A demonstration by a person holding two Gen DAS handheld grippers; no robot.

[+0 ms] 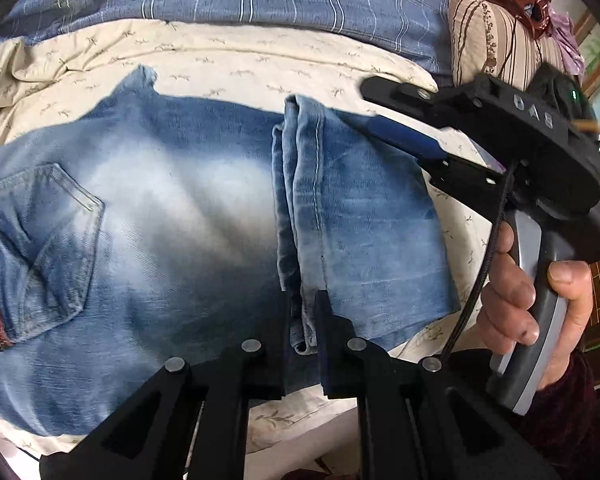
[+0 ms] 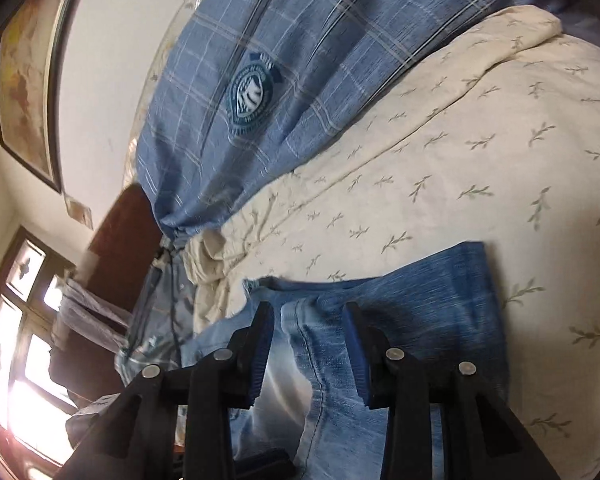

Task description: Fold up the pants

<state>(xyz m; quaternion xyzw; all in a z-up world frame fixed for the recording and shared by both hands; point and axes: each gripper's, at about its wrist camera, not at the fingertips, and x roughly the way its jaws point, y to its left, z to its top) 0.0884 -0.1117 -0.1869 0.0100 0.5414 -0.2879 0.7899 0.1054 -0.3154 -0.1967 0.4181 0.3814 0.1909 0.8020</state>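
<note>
Denim, faded blue and thick, makes up the pair of jeans [image 1: 172, 216], which is spread across a cream bedsheet printed with small leaf sprigs [image 1: 240, 64], the back pocket [image 1: 40, 248] lying toward nine o'clock in the left wrist view and the doubled hem ends [image 1: 296, 208] folded back over the middle. The cloth is judged fairly heavy, limp and not slippery, so it should drape without springing back; stacked hems or side seams are judged the firmest places to be gripped. The left gripper [image 1: 303, 316] is clamped on the folded hem edge at six o'clock. The right gripper [image 2: 308, 344] is seen with its jaws partly apart astride the seamed leg; whether its pads press the cloth cannot be told. A blue checked quilt [image 2: 260, 80] is bunched at twelve o'clock. No container is visible.
</note>
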